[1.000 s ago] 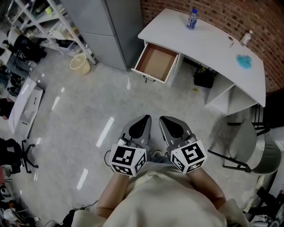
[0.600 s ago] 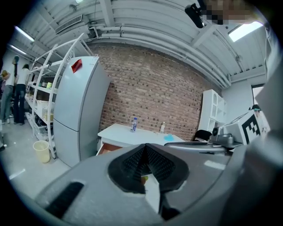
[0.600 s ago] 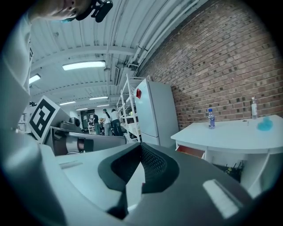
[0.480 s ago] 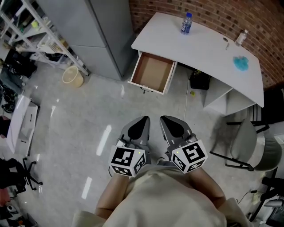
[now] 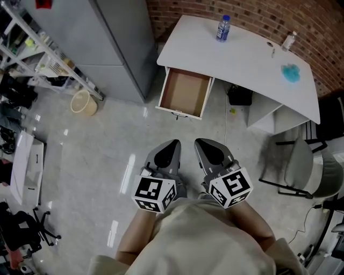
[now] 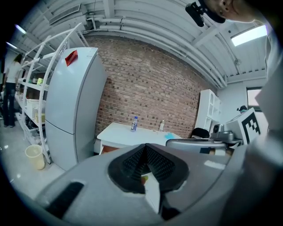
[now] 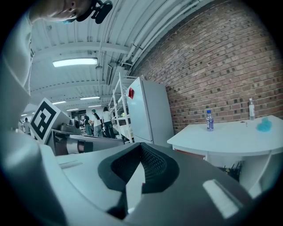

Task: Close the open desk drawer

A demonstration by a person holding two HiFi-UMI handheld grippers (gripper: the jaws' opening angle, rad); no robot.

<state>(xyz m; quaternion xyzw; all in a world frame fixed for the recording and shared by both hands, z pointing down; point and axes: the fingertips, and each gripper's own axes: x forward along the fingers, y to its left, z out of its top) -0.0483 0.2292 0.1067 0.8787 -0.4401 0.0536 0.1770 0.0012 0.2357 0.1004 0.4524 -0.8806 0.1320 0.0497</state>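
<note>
Drawer: the drawer [image 5: 184, 94] stands pulled out from under the left end of the white desk [image 5: 252, 59], its brown inside showing and its front edge toward the person.
Left gripper: the left gripper [image 5: 172, 145] has its jaws pressed together with nothing between them. It is held low in front of the person's body and points toward the drawer, well apart from it.
Right gripper: the right gripper [image 5: 202, 144] is just beside the left one, jaws likewise together on nothing (each carries its marker cube at the near end).
Desk top: a water bottle [image 5: 223, 28] stands near the back edge. A second, smaller bottle [image 5: 288, 40] stands further right, and a blue thing [image 5: 292, 73] lies near it, too small to tell what.
Surroundings: a grey fridge [image 5: 107, 43] stands left of the desk against the brick wall [image 5: 242, 11]. A pale bin [image 5: 84, 102] sits on the floor by the fridge, and a chair [image 5: 301, 166] stands to the right.
</note>
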